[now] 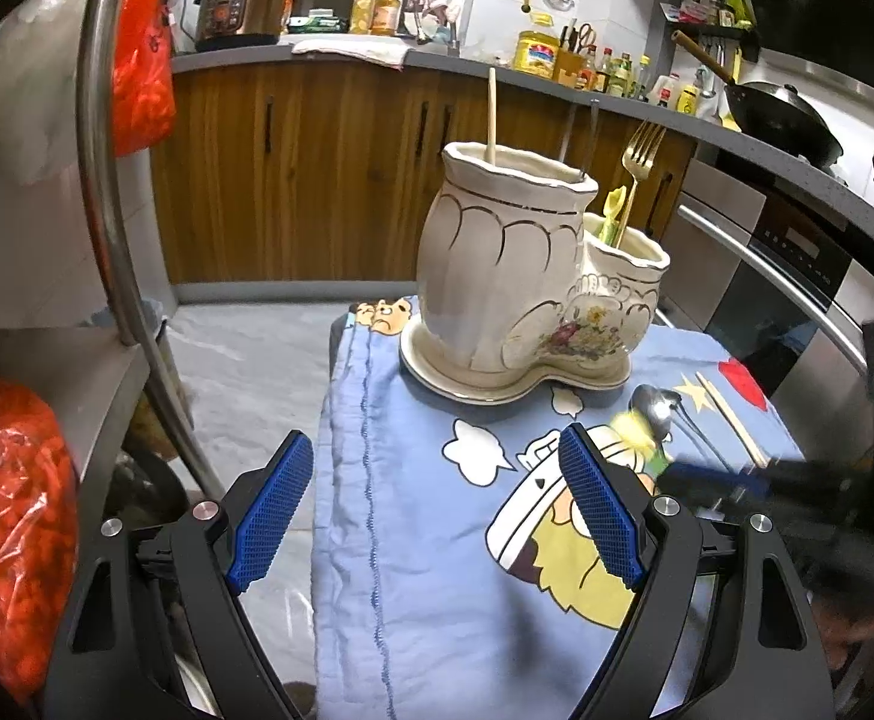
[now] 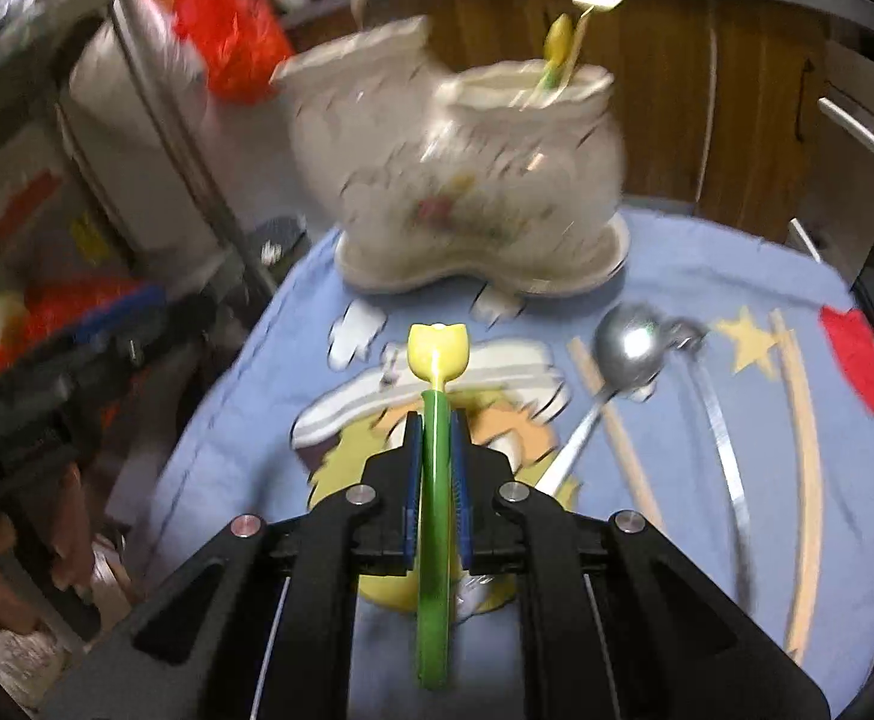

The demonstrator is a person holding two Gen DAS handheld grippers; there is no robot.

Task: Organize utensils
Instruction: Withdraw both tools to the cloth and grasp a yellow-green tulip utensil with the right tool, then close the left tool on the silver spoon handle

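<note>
Our right claw (image 2: 435,462) clamps the tulip spoon (image 2: 435,420) above the blue cloth (image 1: 425,540); left claw (image 1: 437,510) gapes wide near the cloth's edge, ceramic holder (image 1: 515,276) beyond, kitchen cabinets (image 1: 317,168) behind.

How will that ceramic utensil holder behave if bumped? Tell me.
The ceramic holder looks heavy and sits on a broad saucer-like base, so it probably won't tip easily. Glazed ceramic would likely chip or crack. The soft cloth beneath may let it slide.
</note>
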